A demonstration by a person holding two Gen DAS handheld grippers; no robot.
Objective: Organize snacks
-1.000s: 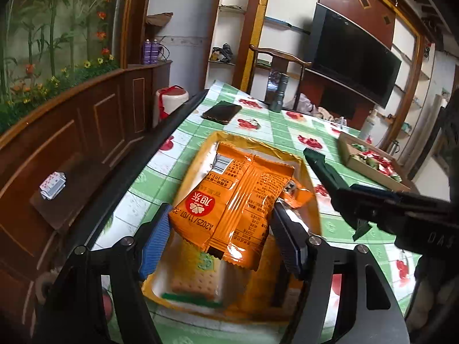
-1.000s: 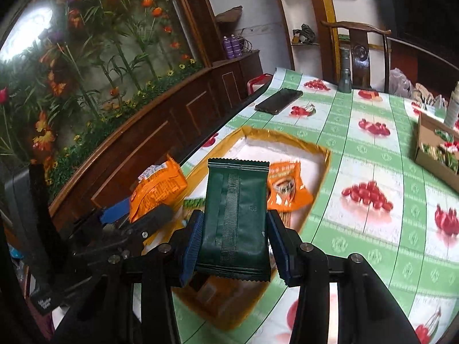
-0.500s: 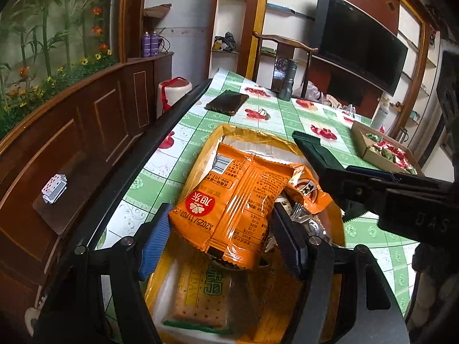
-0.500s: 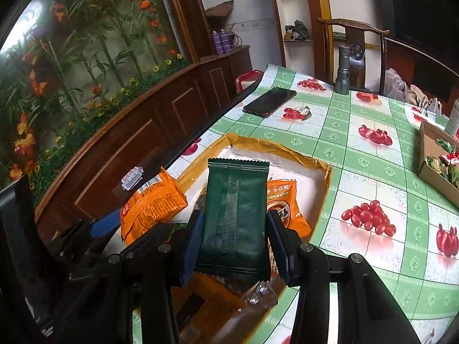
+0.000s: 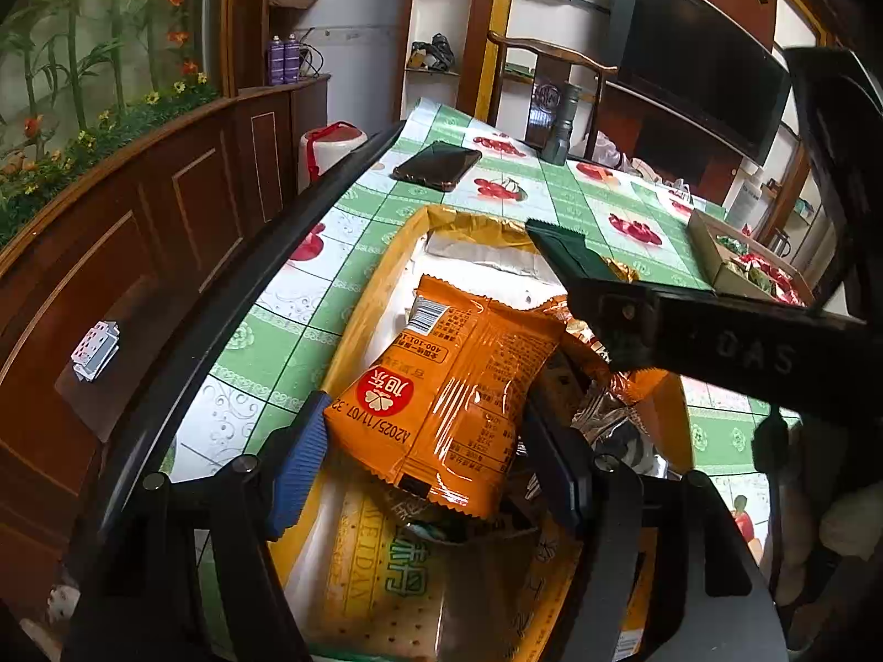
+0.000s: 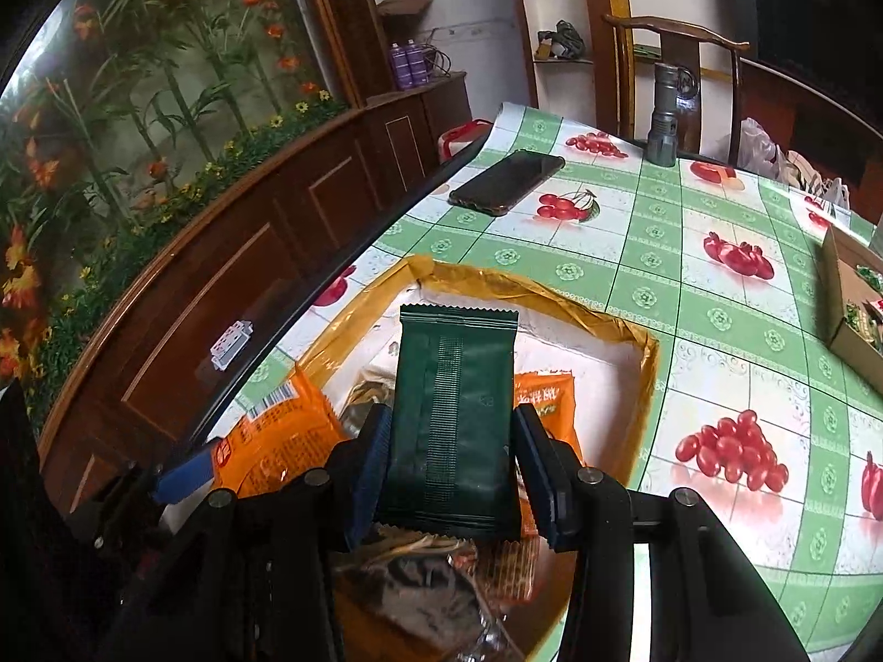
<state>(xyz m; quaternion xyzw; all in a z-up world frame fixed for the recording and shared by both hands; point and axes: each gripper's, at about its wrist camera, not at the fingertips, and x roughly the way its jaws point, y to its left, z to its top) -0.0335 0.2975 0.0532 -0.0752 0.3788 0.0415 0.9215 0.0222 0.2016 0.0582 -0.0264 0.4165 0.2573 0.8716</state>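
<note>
My left gripper [image 5: 425, 463] is shut on an orange snack packet [image 5: 447, 391] and holds it over the yellow-rimmed tray [image 5: 364, 298]. My right gripper [image 6: 455, 469] is shut on a dark green snack packet [image 6: 455, 419] above the same tray [image 6: 648, 364]. The green packet [image 5: 568, 251] and the right gripper's arm also show in the left wrist view. The orange packet [image 6: 276, 436] shows at the left of the right wrist view. The tray holds several other snacks, among them a cracker pack [image 5: 381, 574] and a small orange packet [image 6: 549, 402].
A black phone [image 6: 508, 182] and a grey flashlight [image 6: 665, 116] lie at the table's far end. A cardboard box [image 6: 850, 303] of wrapped snacks sits at the right. The table edge and a wooden cabinet [image 5: 165, 204] run along the left.
Both grippers have moved back toward the near end of the tray, still holding their packets. More of the snacks in the tray show below them.
</note>
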